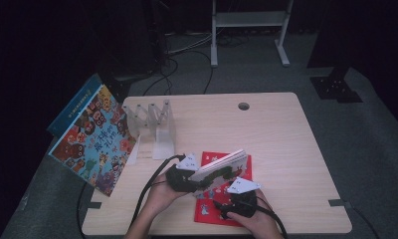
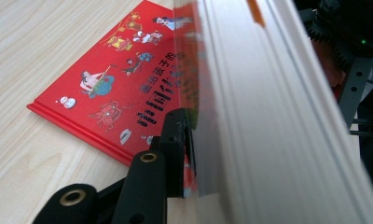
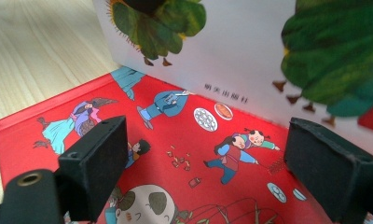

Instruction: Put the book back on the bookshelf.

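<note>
1. White picture book (image 1: 222, 166) sat tilted up on its edge over the red book (image 1: 207, 206), near the counter's (image 1: 286, 149) front edge, about midway along it.
2. Left gripper (image 1: 189, 181): fingers clamped on the white book's lower cover and page block, seen close in the left gripper view (image 2: 175, 140).
3. Right gripper (image 1: 237, 201): fingers (image 3: 98, 161) stood apart over the red cover, nothing between them.
4. Handling, judged: thick board pages, stiff and fairly heavy for its size; glossy covers likely slippery. Best hold looked like the spine side or a full-thickness pinch, not a single page.
5. Red book: flat, rigid hardcover; its edge against the counter would be hard to get under.
6. High view gave the layout: a clear rack (image 1: 149, 124) and a large colourful book (image 1: 95, 142) leaning at the left edge.
7. Left gripper view gave the page stack (image 2: 268, 116) edge-on; right gripper view gave the white book's cover (image 3: 250, 56), with green leaf art, standing on the red one (image 3: 184, 154).
</note>
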Tool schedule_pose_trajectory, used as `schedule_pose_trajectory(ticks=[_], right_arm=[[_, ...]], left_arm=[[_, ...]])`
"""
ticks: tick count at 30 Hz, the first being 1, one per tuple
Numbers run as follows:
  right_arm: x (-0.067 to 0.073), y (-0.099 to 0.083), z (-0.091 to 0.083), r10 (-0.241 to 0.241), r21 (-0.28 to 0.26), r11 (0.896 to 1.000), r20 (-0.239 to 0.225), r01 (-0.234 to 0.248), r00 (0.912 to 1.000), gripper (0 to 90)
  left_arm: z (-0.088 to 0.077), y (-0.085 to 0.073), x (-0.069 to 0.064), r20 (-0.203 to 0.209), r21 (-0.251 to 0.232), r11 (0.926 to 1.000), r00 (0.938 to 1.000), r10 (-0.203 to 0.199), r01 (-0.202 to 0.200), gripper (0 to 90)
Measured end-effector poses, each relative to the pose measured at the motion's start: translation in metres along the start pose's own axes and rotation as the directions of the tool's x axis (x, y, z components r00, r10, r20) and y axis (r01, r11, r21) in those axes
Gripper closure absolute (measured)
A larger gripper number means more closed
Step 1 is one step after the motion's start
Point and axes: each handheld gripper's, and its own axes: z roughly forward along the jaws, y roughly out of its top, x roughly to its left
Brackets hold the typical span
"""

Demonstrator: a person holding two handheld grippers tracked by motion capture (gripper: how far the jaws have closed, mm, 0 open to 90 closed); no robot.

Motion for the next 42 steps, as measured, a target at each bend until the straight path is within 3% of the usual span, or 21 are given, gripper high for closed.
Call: schedule_pose_trajectory(ticks=[8,11,19,29,35,40,42], right_arm=[[0.0,0.0,0.0,-0.003,-0.002,1.0,-0.001,0.003,1.0,12.7],[0.0,0.0,0.0,-0.002,-0.001,1.0,-0.002,0.002,1.0,12.7],[0.0,0.0,0.0,-0.002,-0.001,1.0,-0.002,0.002,1.0,12.7],[-0.001,0.001,0.001,0.001,0.003,1.0,-0.002,-0.001,1.0,12.7],[-0.002,0.001,0.001,-0.005,-0.001,1.0,0.0,0.005,1.0,12.7],[-0.002,0.001,0.001,-0.005,-0.002,1.0,0.001,0.005,1.0,12.7],[-0.002,0.001,0.001,-0.006,-0.003,1.0,0.001,0.006,1.0,12.7]], left_arm=[[0.0,-0.002,0.002,-0.017,-0.019,0.9995,0.9996,-0.025,0.024,74.9],[-0.001,-0.002,0.001,-0.031,-0.019,0.9997,0.9994,-0.014,0.014,75.2],[-0.008,0.0,0.004,-0.022,-0.051,0.998,0.999,-0.038,0.037,75.6],[-0.032,-0.002,0.006,-0.032,-0.092,0.9945,0.9981,-0.053,0.05,75.7],[-0.056,-0.009,0.009,-0.034,-0.151,0.9854,0.9957,-0.086,0.08,75.7],[-0.074,-0.016,0.011,-0.043,-0.17,0.9797,0.9925,-0.114,0.106,75.7],[-0.081,-0.02,0.011,-0.064,-0.169,0.9804,0.9914,-0.114,0.102,75.7]])
